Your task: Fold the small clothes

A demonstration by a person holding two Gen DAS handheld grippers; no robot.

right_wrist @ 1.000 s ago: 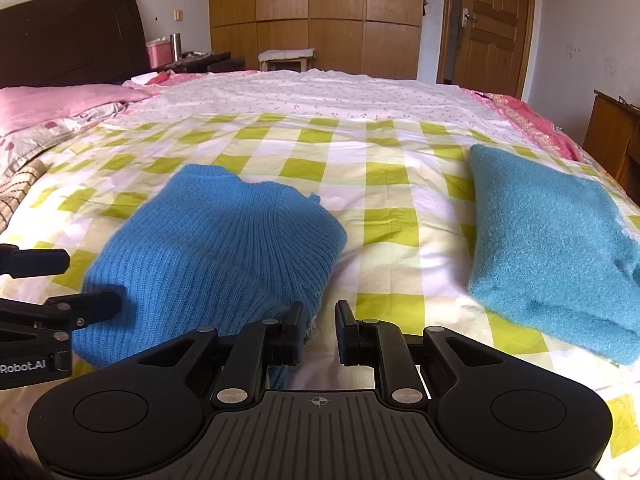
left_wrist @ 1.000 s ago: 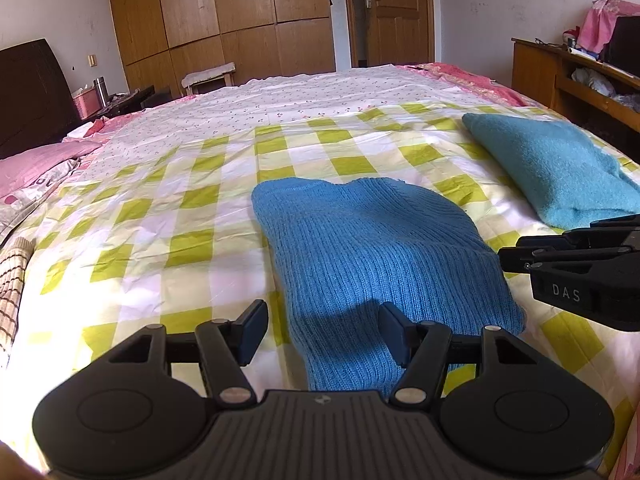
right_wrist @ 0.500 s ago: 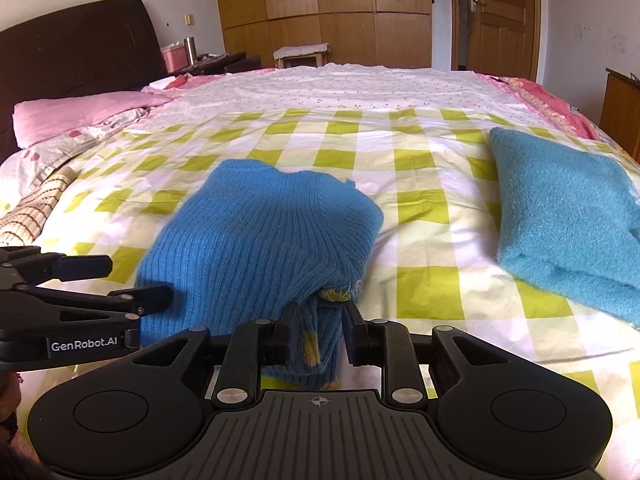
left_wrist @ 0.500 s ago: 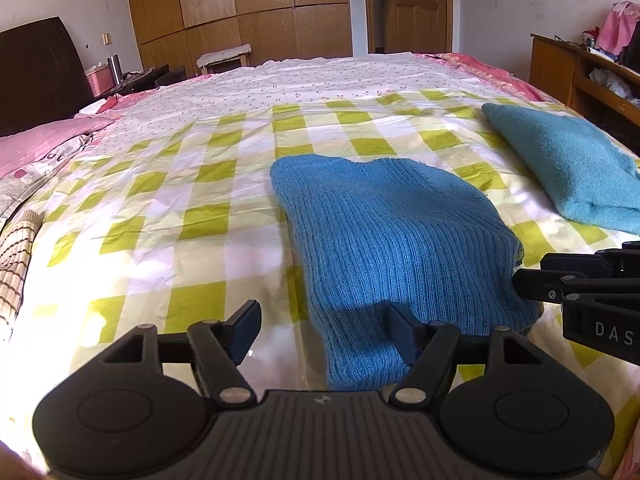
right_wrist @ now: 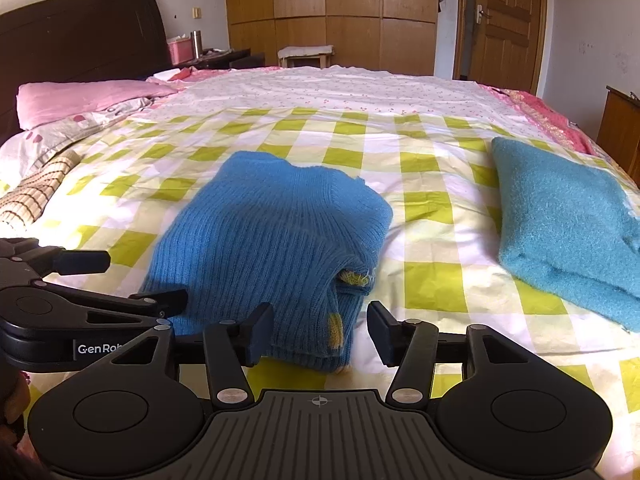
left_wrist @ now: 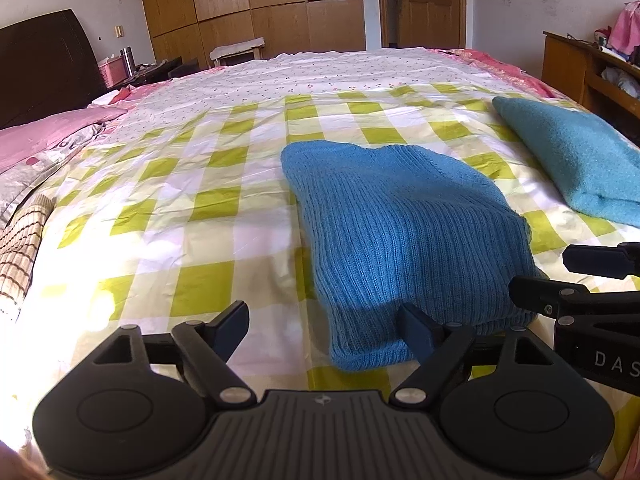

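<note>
I hold both grippers low and level, side by side, each pointing forward. My left gripper [left_wrist: 324, 330] has its jaws spread wide, the two dark fingertips [left_wrist: 230, 326] well apart and angled slightly inward, with nothing clamped between them. My right gripper [right_wrist: 320, 332] is also parted, its jaws closer together than the left's but with a clear gap and nothing pinched. Each tool appears in the other's camera: the right gripper [left_wrist: 560, 276] juts in from the right edge of the left view, and the left gripper [right_wrist: 132, 280] reaches in from the left edge of the right view, fingers seen side-on.
</note>
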